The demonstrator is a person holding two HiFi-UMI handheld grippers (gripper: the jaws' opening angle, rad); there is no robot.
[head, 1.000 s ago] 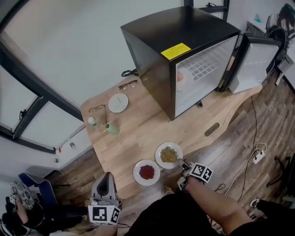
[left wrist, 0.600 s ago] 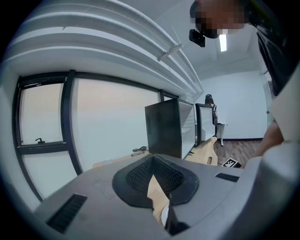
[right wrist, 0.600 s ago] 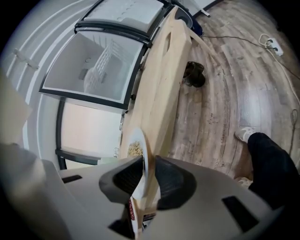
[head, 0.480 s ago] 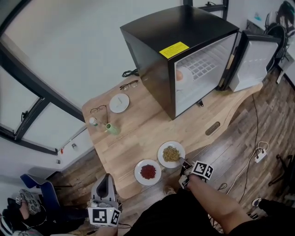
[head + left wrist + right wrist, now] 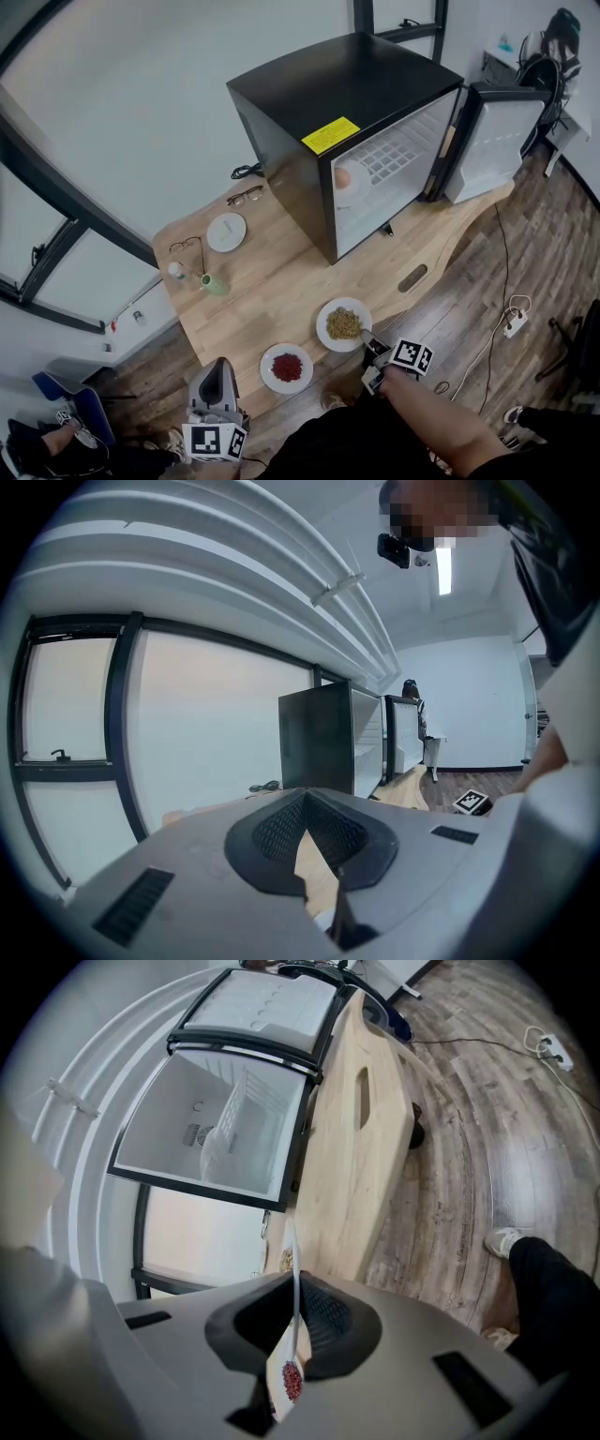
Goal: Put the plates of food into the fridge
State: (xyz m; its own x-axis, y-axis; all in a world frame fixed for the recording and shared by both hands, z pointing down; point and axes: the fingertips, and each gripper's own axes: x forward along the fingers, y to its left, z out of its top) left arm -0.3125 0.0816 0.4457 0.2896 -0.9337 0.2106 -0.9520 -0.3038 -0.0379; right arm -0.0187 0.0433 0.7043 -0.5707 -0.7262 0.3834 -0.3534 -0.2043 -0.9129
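Right tongs (image 5: 366, 339) are down at the near edge of the table (image 5: 272, 272), jaws closing on the rim of the plate of yellow food (image 5: 322, 329). The right gripper view shows that thin white rim pinched between the pads (image 5: 319, 1312). The plate sits flat on the wood, near the table's front edge. Just to its left, close but apart, lies the plate of red food (image 5: 268, 367), nothing touching it. Left tongs (image 5: 220, 364) hang low off the table's near-left corner, jaws together and nothing between them. At the far side stands the black fridge (image 5: 319, 112), its door (image 5: 492, 141) swung wide open. One plate (image 5: 353, 183) is inside on a shelf.
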